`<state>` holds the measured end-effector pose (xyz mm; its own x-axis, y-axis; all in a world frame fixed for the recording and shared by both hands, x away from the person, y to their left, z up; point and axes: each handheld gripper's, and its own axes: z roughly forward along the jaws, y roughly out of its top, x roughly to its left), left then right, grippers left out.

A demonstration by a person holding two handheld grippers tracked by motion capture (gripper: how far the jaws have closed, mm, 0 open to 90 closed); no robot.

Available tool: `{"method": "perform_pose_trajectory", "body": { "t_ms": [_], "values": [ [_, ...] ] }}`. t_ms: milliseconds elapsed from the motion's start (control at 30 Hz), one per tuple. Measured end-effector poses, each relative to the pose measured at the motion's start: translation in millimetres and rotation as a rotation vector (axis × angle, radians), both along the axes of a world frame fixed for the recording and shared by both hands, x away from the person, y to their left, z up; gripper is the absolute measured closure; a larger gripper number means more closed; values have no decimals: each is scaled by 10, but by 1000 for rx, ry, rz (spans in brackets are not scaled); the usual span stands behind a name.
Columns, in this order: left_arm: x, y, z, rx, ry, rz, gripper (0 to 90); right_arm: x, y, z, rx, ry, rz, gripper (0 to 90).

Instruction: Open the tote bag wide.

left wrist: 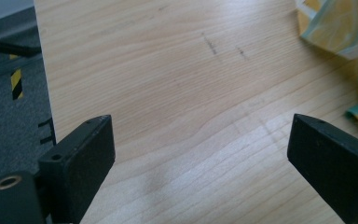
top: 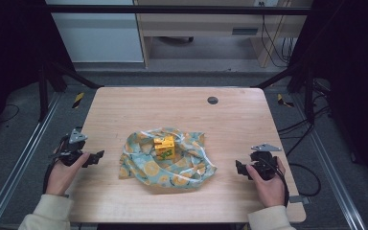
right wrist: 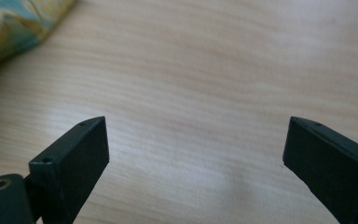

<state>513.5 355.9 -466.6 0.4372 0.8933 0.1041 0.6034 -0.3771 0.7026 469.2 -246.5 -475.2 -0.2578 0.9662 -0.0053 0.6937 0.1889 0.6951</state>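
- High view puts our two hands at the near edge of the tabletop (top: 124,103): the left gripper (top: 96,157) by the near-left corner, the right gripper (top: 239,167) toward the near-right corner, both pointing inward at the cloth.
- Left gripper view shows our jaws spread wide over bare wood, with nothing between them; a corner of the cloth (left wrist: 340,28) lies off to one side, apart from the jaws.
- Right gripper view shows the same: jaws released and wide, only wood grain between them, and a fold of the cloth (right wrist: 14,25) well clear of them.
- We see the cloth (top: 172,167) at the middle of the tabletop, slightly nearer our edge. It is a thin printed fabric, pale teal with yellow lemon slices and a white hem, crumpled into loose folds.
- We judge it soft, light and limp: it will sag and slide over the smooth wood, so we would pinch a hemmed edge or corner on each side, not the bunched middle.
- On the cloth stands a small yellow box (top: 165,146), upright, with printed faces. We take it for a light, stiff carton with sharp corners; it could tip if the fabric beneath it is tugged unevenly.
- Farther off, the pale laminate tabletop is flat and matte, with rounded corners and a dark cable grommet (top: 212,100) near the far edge.
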Motion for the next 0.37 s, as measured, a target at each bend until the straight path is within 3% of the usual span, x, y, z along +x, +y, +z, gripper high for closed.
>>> {"method": "perform_pose_trajectory", "body": {
  "t_ms": [167, 367],
  "values": [
    [8, -6, -47, 12, 16, -1, 60, 6, -14, -45, -9, 47, -6, 87],
    [-4, -56, -53, 29, 10, 0, 60, 8, 17, -64, -15, 63, 6, 88]
  ]
}}
